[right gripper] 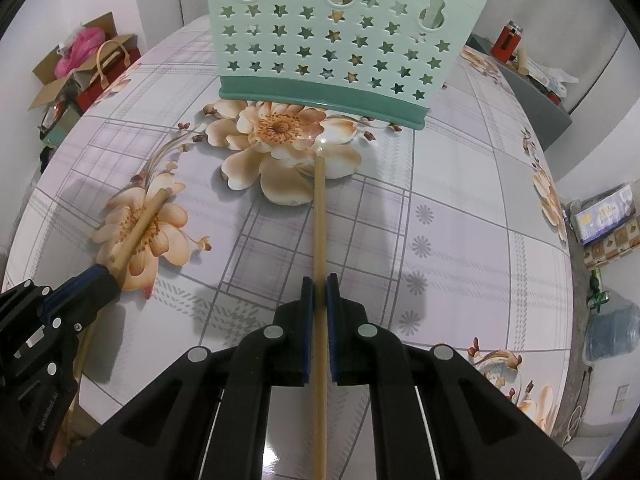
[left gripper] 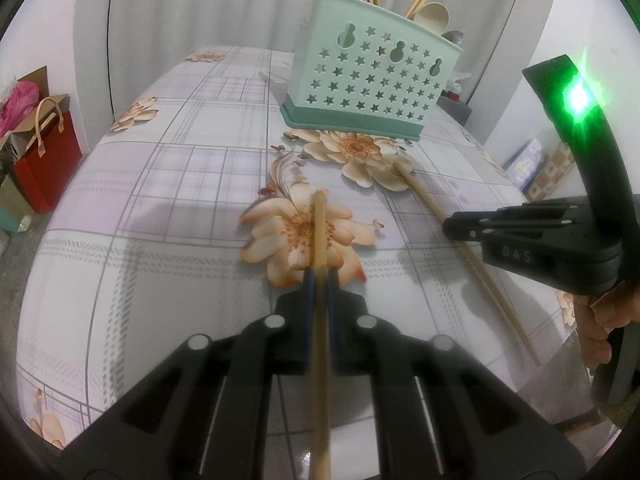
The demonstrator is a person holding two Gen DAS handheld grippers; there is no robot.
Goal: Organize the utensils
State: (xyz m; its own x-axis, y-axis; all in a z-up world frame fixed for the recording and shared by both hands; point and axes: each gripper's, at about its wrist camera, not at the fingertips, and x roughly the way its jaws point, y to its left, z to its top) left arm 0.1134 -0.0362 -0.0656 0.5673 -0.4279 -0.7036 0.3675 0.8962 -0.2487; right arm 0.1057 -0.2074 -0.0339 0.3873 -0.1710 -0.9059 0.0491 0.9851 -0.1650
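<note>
I have one wooden chopstick (left gripper: 320,236) pinched in my left gripper (left gripper: 319,280) and another chopstick (right gripper: 319,216) pinched in my right gripper (right gripper: 319,286), both slanting down over the flowered table (right gripper: 460,200). The mint utensil caddy (right gripper: 340,40) stands just ahead. Next, I judge, each stick must be lifted and tipped upright above the caddy's rim.

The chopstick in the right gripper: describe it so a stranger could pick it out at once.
Start at the mint caddy with star holes on the floral table. In front of it two chopsticks are each clamped in a gripper. The chopstick in the right gripper has its far tip nearest the caddy's base; the other chopstick, in the left gripper, sits further back.
</note>
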